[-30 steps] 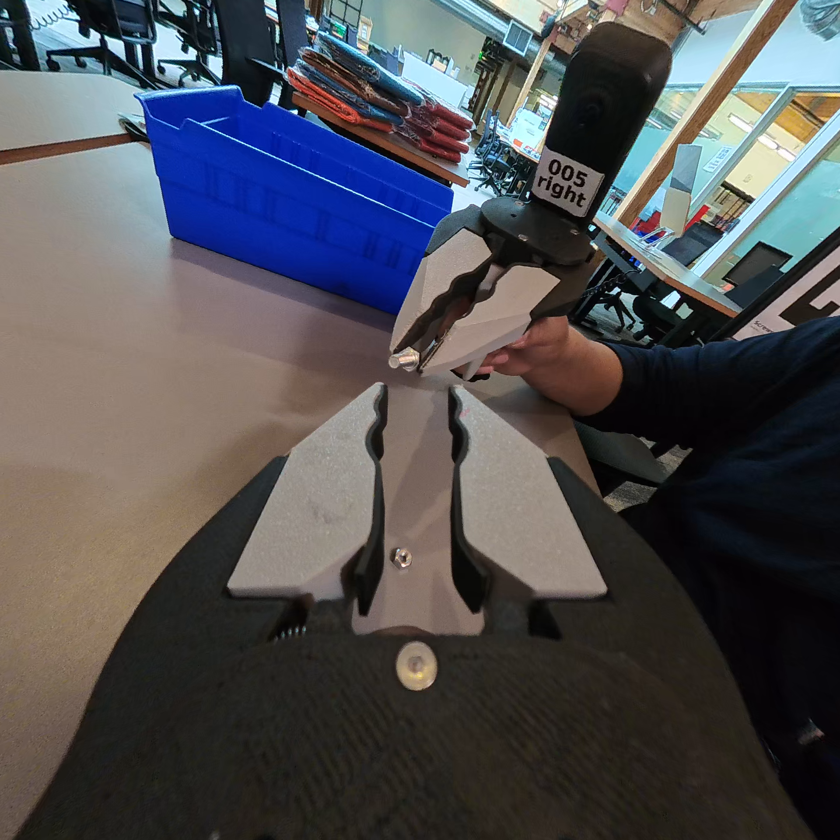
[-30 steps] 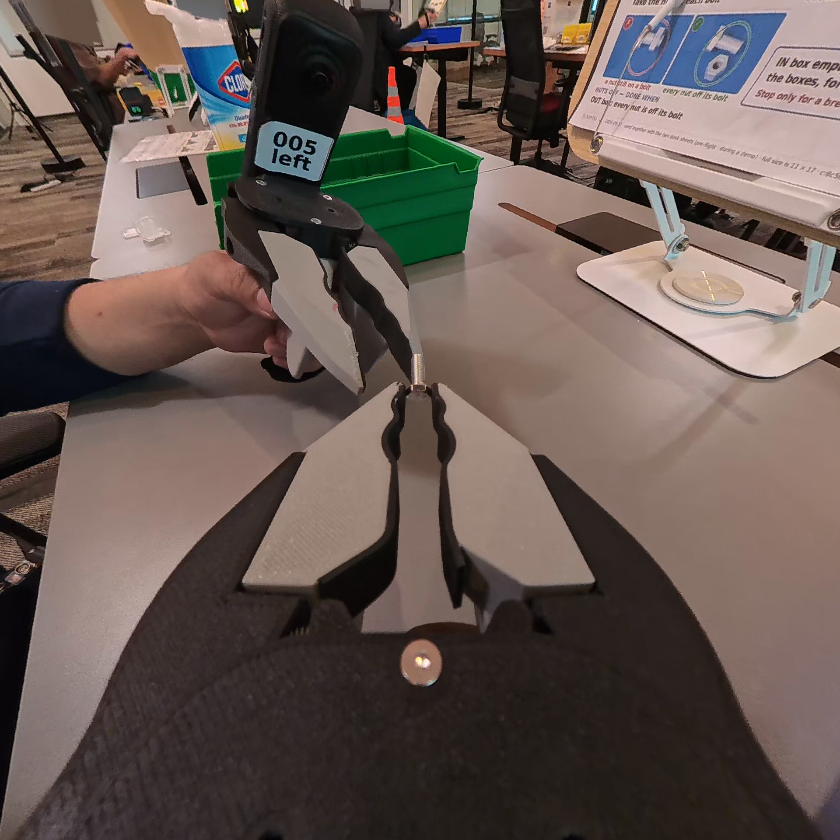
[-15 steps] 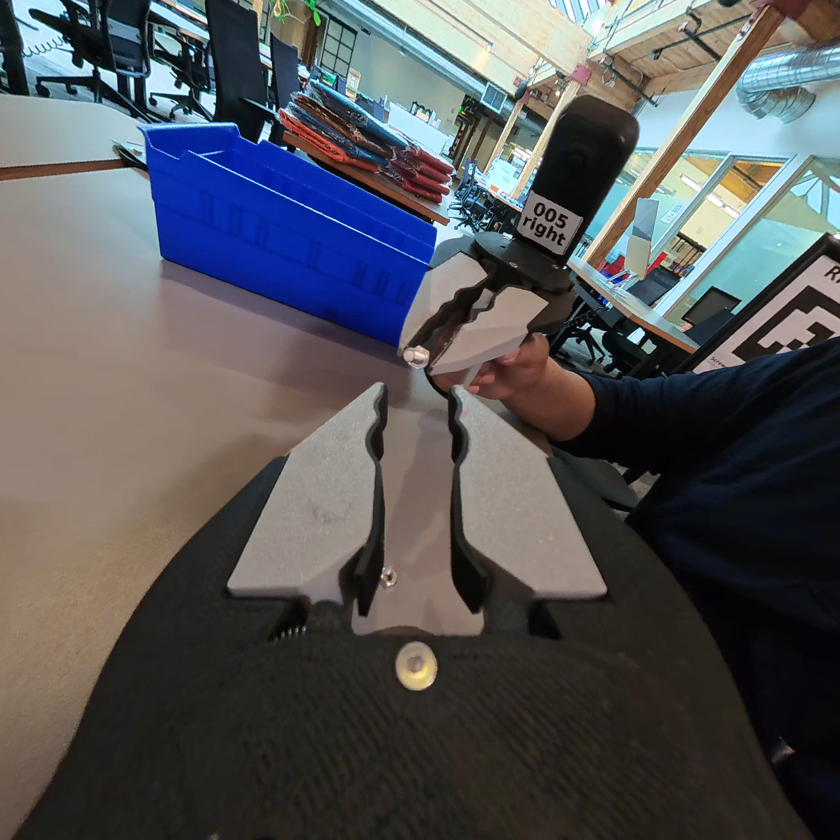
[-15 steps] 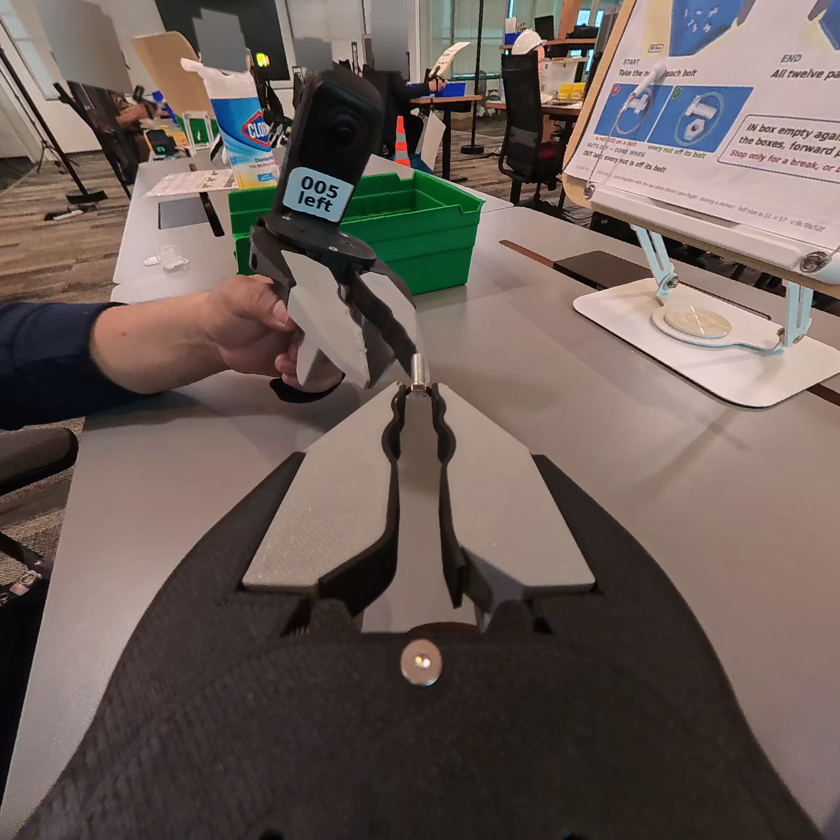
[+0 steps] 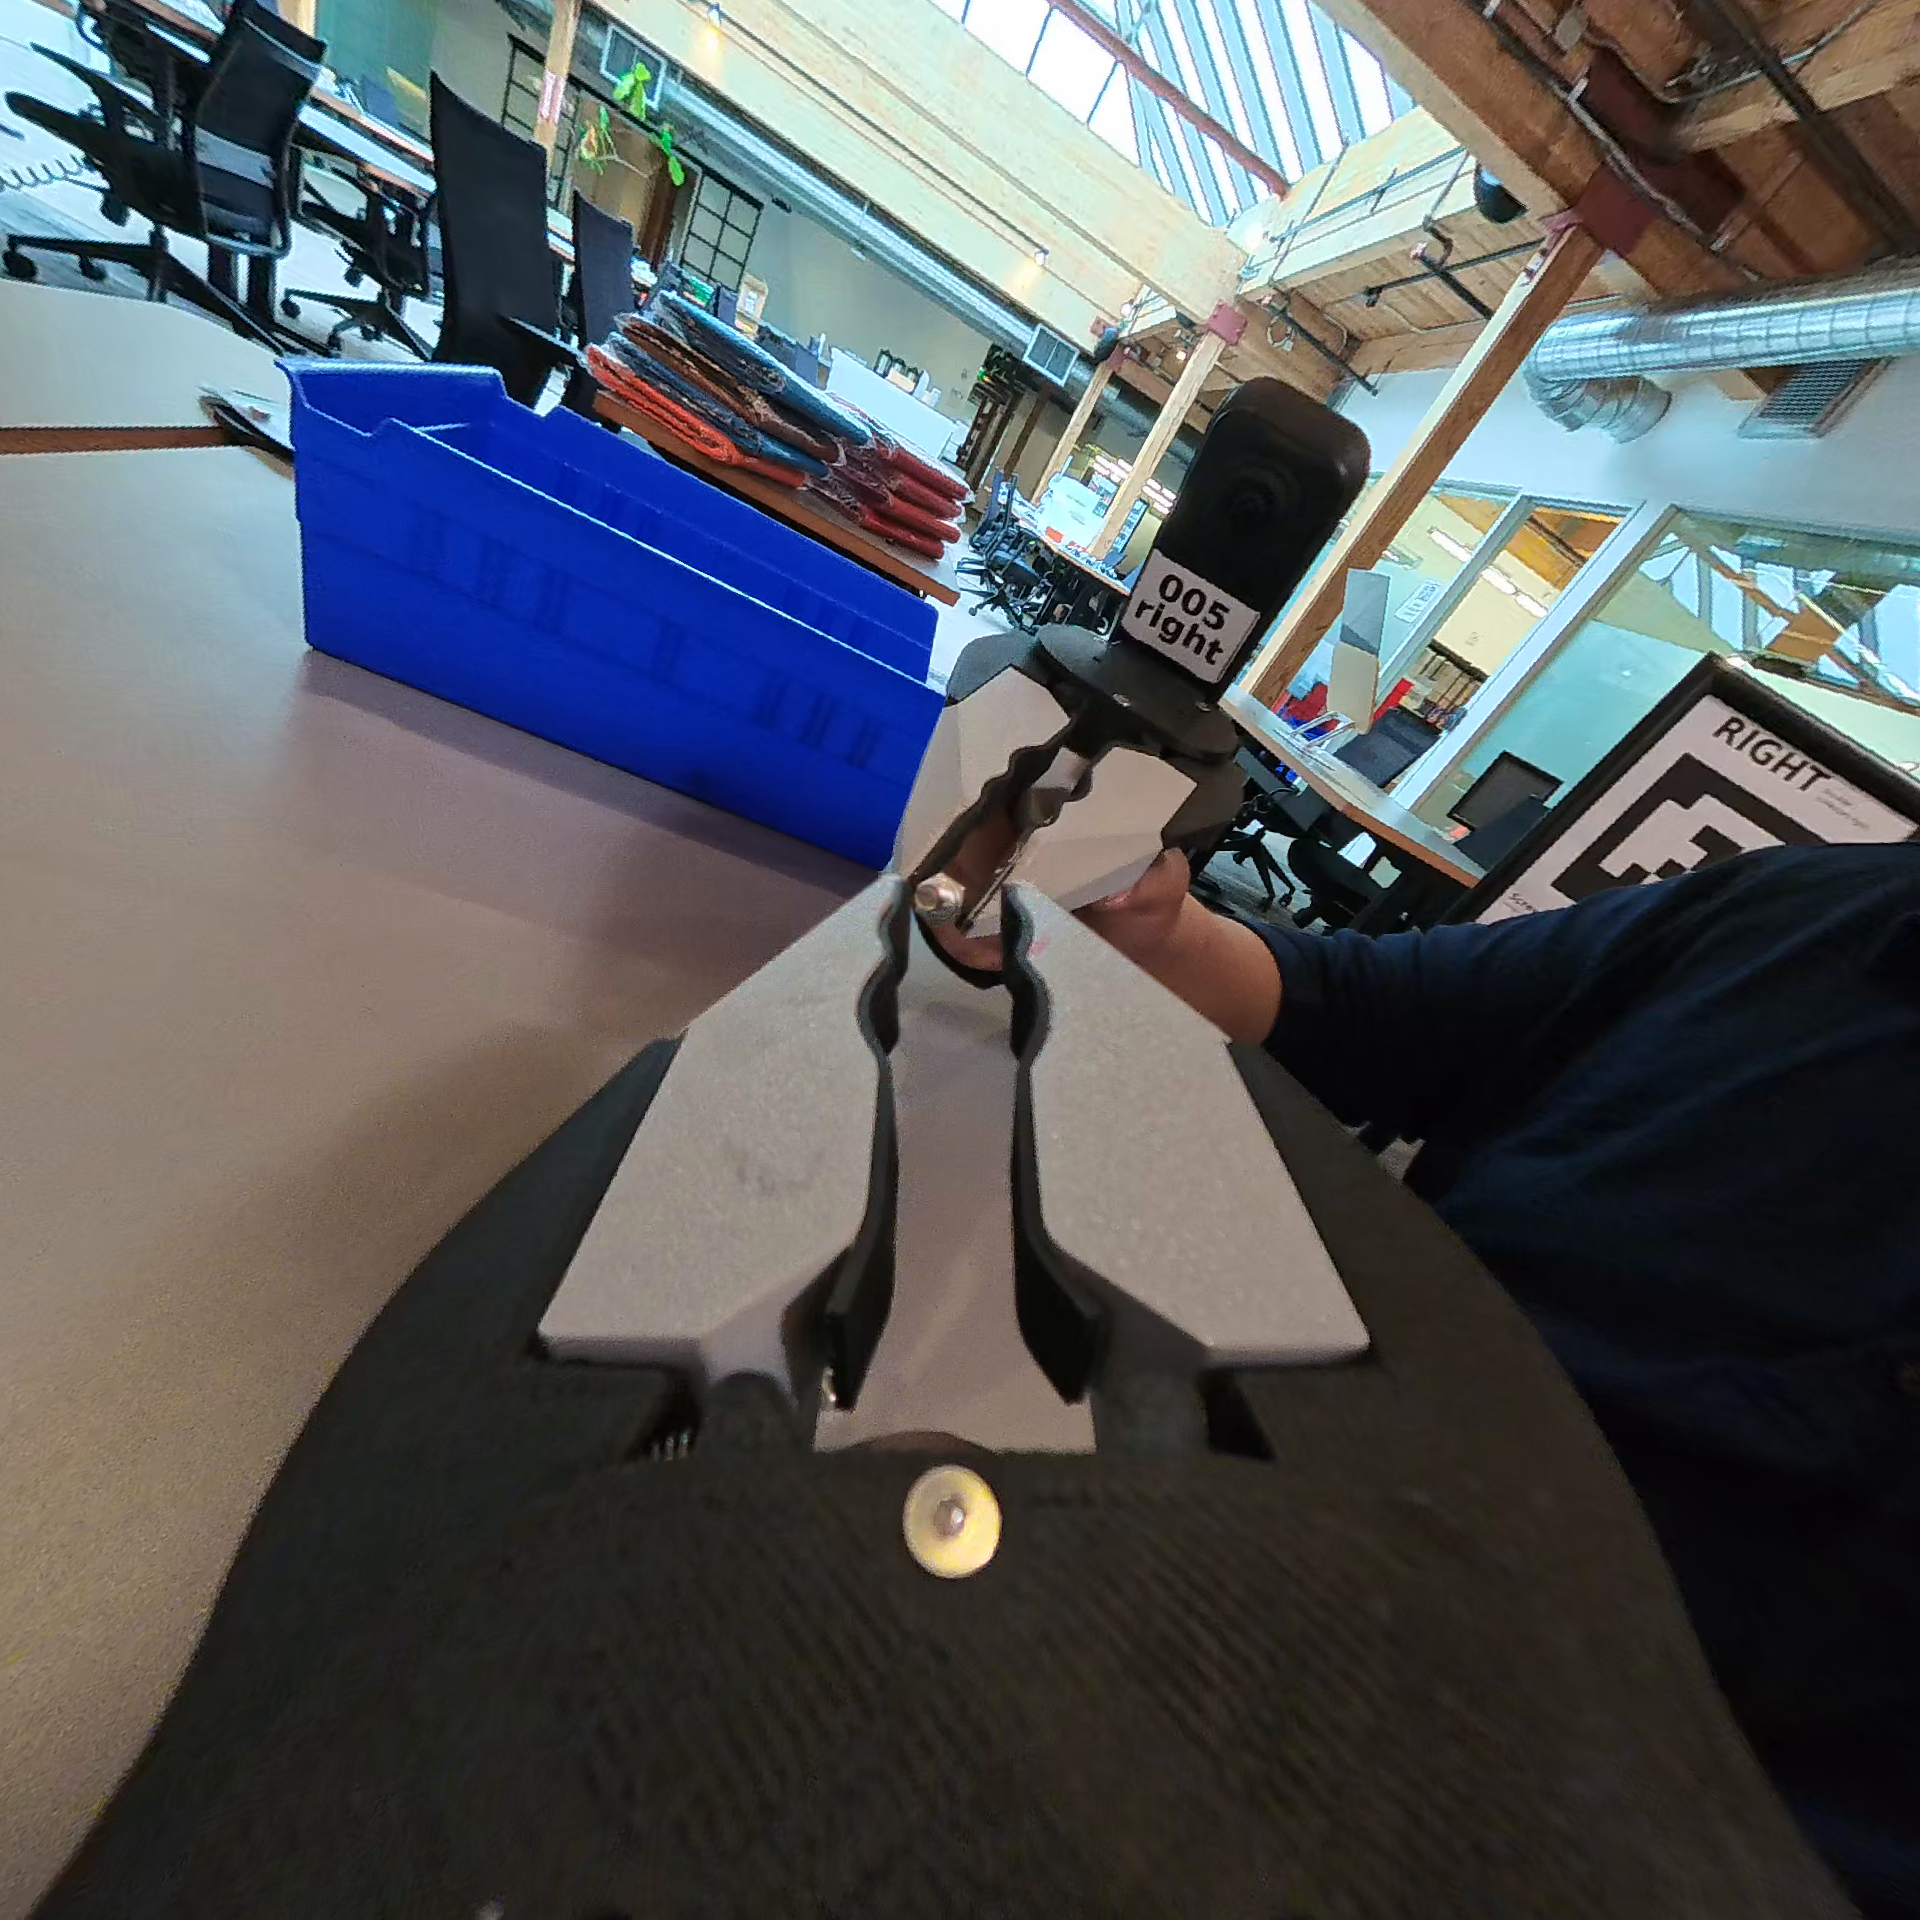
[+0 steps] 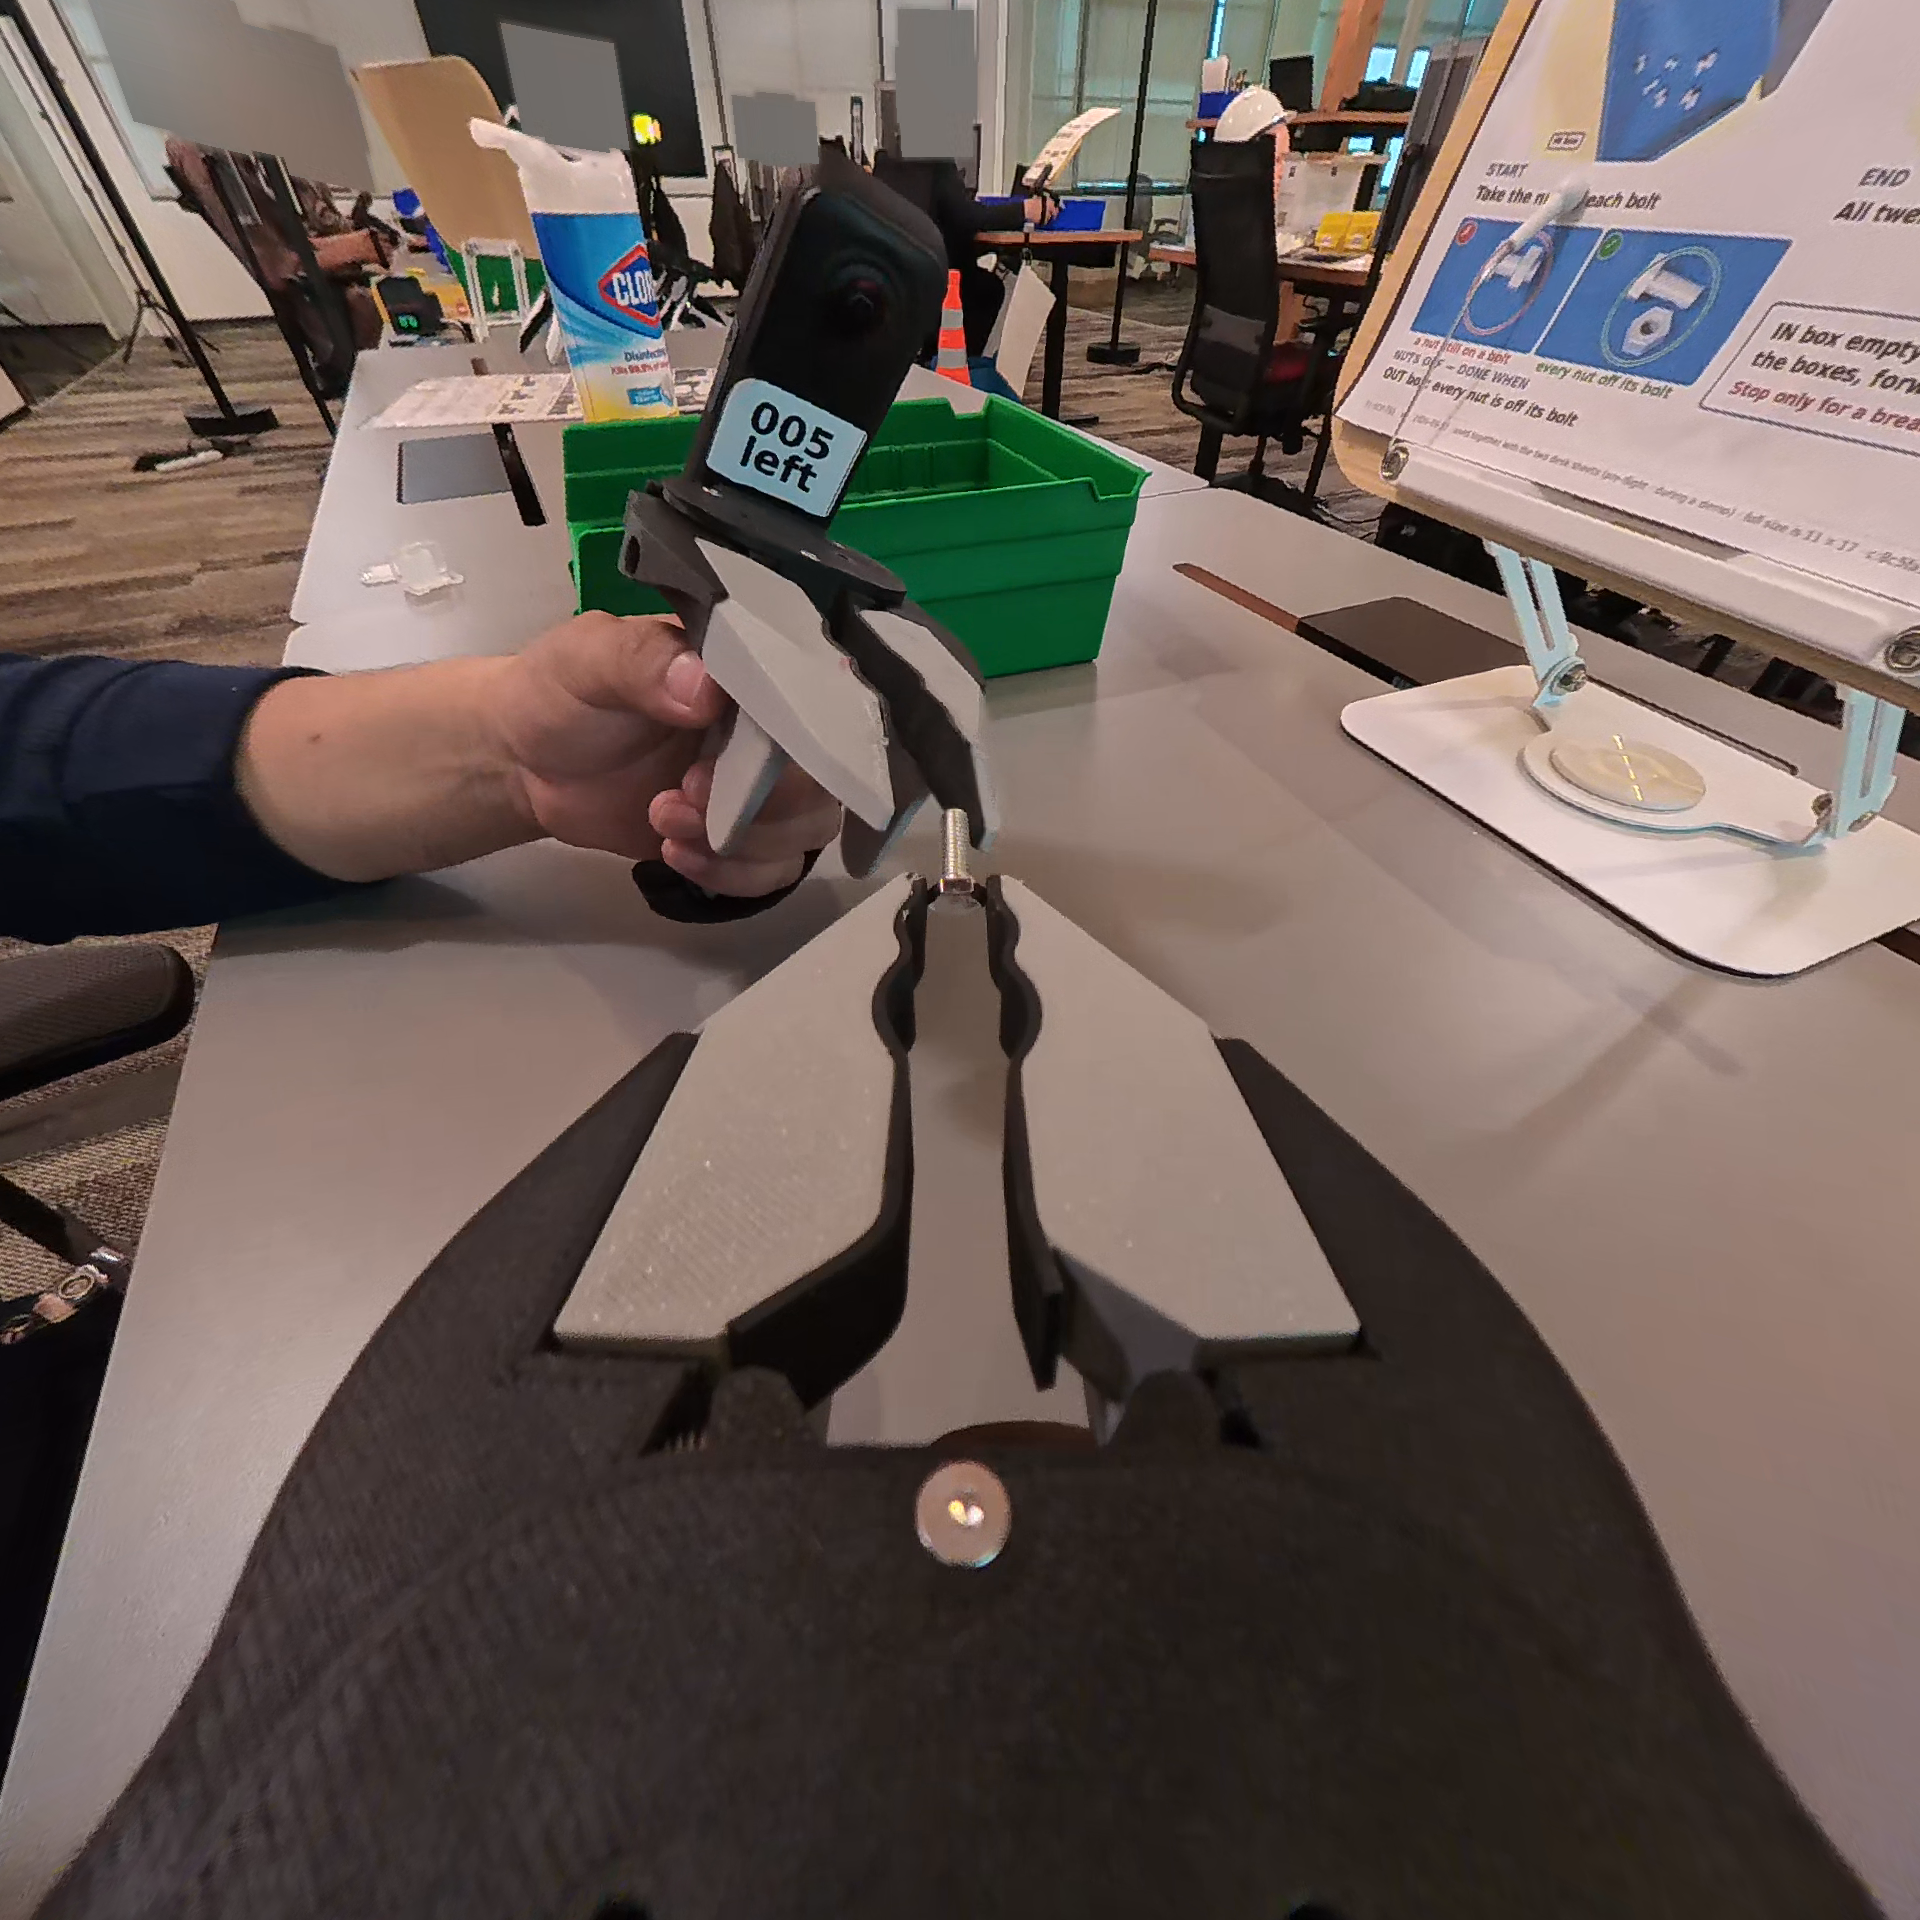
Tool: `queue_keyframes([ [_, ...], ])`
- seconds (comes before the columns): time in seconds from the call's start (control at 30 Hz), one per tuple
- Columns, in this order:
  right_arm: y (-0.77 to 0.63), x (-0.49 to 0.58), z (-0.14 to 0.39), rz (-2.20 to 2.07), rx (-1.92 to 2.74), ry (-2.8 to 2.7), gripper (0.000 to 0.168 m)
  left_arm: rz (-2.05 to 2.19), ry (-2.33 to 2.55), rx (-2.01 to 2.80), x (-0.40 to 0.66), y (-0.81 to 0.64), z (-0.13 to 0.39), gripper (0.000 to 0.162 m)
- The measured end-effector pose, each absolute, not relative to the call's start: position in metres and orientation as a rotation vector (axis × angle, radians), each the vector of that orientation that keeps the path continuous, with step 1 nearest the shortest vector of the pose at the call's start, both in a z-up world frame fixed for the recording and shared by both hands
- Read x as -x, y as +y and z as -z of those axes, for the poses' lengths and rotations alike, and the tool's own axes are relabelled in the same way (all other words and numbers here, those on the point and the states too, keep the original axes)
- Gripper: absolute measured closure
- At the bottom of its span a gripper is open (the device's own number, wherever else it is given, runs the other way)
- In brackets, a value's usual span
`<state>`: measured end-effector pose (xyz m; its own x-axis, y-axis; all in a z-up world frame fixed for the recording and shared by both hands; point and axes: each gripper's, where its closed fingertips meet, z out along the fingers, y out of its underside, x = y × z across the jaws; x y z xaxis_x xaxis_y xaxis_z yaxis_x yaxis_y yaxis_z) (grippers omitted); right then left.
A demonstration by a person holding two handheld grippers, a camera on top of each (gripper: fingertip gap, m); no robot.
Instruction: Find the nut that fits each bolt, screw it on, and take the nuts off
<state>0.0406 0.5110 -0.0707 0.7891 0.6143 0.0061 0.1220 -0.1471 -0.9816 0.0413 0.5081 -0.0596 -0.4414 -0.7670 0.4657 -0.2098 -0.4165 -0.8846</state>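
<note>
While the grey table [image 6: 1351, 1091] fills most of both views, two bins stand on it: a blue bin [image 5: 582, 613] far from the left gripper and a green bin [image 6: 997, 540] behind the left gripper as the right wrist view shows it. At the right of that view a white stand [image 6: 1621, 790] holds a tilted instruction board [image 6: 1683, 291]. Beyond the green bin stands a wipes canister [image 6: 603, 301].

A person in a dark blue sleeve [image 5: 1621, 1039] holds both tools above the table. The left gripper [image 5: 951, 925] has its jaws parted with a clear gap between them, and I see nothing held there; its tips hang just beside the tip of the bolt. The right gripper [image 6: 951, 899] is closed on the head of a small silver bolt [image 6: 954, 847], pinched at the very tips, with the threaded shank pointing away toward the left gripper. From the left wrist view the bolt [image 5: 938, 894] shows end-on at the right gripper's [image 5: 961, 899] tips, just beside the left gripper's left fingertip. No nut can be made out on the bolt.
</note>
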Motion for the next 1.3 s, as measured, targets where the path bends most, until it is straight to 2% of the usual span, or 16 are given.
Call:
queue_keyframes([
  [0.1,0.51,-0.038,0.07,-0.484,1.683,-0.592,0.16,1.871,1.4,1.36,-0.042,0.51,0.061,0.158],
  [0.73,0.512,-0.029,0.086,-0.523,1.749,-0.628,0.16,1.622,1.539,1.336,-0.041,0.505,0.07,0.159],
  [1.3,0.512,-0.028,0.087,-0.478,1.743,-0.652,0.161,1.719,1.53,1.329,-0.04,0.5,0.066,0.154],
])
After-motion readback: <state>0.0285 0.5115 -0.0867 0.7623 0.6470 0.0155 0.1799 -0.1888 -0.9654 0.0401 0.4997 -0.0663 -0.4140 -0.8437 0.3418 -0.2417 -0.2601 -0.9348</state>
